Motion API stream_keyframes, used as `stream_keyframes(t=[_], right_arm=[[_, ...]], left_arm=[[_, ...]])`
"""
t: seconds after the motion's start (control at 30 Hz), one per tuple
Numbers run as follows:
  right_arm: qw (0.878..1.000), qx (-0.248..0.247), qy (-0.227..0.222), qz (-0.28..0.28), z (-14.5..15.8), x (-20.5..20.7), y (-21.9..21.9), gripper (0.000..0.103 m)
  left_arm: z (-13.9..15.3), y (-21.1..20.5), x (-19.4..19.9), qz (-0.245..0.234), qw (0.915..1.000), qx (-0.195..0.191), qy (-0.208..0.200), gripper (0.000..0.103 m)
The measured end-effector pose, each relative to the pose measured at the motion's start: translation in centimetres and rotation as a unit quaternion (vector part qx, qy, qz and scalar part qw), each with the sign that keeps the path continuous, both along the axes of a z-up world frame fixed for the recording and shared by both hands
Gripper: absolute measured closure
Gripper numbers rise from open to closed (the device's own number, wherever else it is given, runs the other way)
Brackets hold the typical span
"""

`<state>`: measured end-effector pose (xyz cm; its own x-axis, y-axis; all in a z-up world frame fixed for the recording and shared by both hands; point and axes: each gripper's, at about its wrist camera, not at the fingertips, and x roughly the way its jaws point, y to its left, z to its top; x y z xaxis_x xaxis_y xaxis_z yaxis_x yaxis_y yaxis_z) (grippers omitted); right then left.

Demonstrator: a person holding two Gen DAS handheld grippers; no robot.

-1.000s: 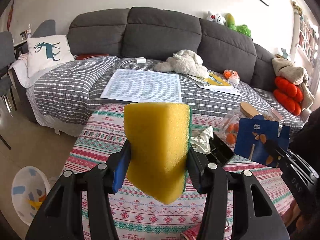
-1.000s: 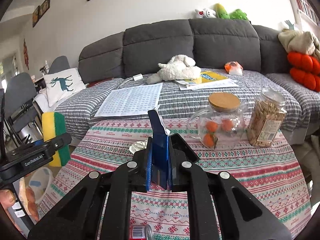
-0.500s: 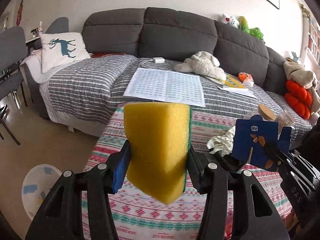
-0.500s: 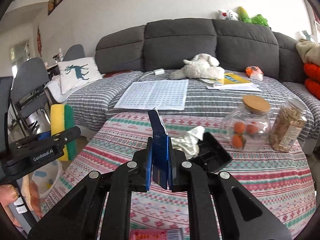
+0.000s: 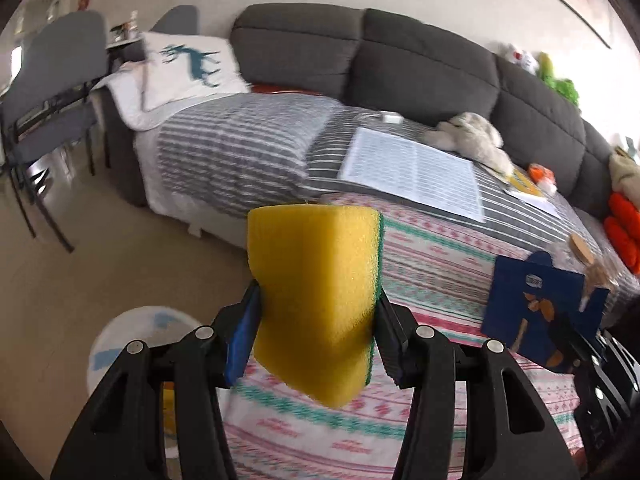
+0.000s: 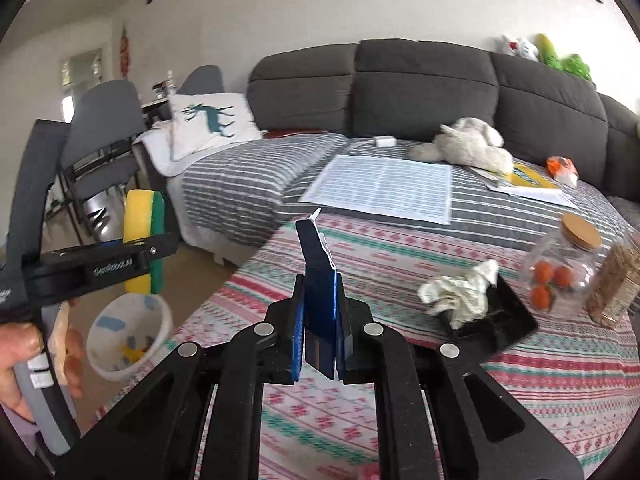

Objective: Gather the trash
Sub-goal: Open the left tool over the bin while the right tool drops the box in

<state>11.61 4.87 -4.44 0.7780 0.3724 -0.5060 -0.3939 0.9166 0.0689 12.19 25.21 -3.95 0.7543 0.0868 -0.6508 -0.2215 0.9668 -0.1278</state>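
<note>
My left gripper [image 5: 316,332] is shut on a yellow sponge with a green scouring side [image 5: 316,296], held in the air above the table's left edge. The sponge also shows in the right wrist view [image 6: 142,240]. My right gripper [image 6: 320,332] is shut on a flat blue snack packet [image 6: 318,280], seen edge-on; the packet shows face-on in the left wrist view [image 5: 540,316]. A white bin [image 6: 128,332] stands on the floor left of the table, below the left gripper, with some scraps inside. A crumpled white tissue [image 6: 460,292] lies on a black tray [image 6: 500,320] on the table.
The table has a red and green patterned cloth [image 6: 400,264]. A glass jar of oranges [image 6: 560,268] and a jar of snacks [image 6: 618,280] stand at its right. A grey sofa [image 6: 420,92] with a striped cover and papers lies behind. Grey chairs [image 5: 48,92] stand at the left.
Both grippers have swung left and moved towards the table's left edge, still holding the sponge and the packet. The white bin is now closer below the left gripper.
</note>
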Motion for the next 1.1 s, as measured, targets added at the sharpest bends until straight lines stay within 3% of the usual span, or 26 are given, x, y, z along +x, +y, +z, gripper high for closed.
stream_keyframes(t=[0.33,0.43,0.57,0.7,0.77,0.87,1.1], right_arm=[[0.998,0.015,0.028,0.057,-0.8,-1.3,5.5,0.092],[0.997,0.015,0.031,0.072,-0.9,-1.6,6.9,0.092],[0.995,0.026,0.041,0.090,-1.2,-1.9,8.7,0.092],[0.992,0.047,0.059,0.104,-1.6,-1.9,10.4,0.092],[0.991,0.047,0.063,0.112,-1.8,-1.9,11.6,0.092],[0.989,0.043,0.065,0.127,-2.1,-2.2,13.4,0.092],[0.984,0.033,0.080,0.157,-2.9,-2.0,18.2,0.092]], left_arm=[[-2.5,10.2,-2.1,0.098,0.9922,-0.041,0.066,0.051],[-3.8,12.6,-2.4,0.122,0.9863,-0.056,0.097,0.049],[-6.2,15.7,-2.7,0.147,0.9718,-0.116,0.143,0.047],[-7.1,17.8,-3.4,0.166,0.9597,-0.160,0.161,0.035],[-6.7,18.4,-3.7,0.171,0.9578,-0.168,0.158,0.026],[-5.6,19.2,-4.4,0.186,0.9570,-0.173,0.140,0.026],[-1.0,21.8,-7.3,0.245,0.9562,-0.152,0.052,0.022]])
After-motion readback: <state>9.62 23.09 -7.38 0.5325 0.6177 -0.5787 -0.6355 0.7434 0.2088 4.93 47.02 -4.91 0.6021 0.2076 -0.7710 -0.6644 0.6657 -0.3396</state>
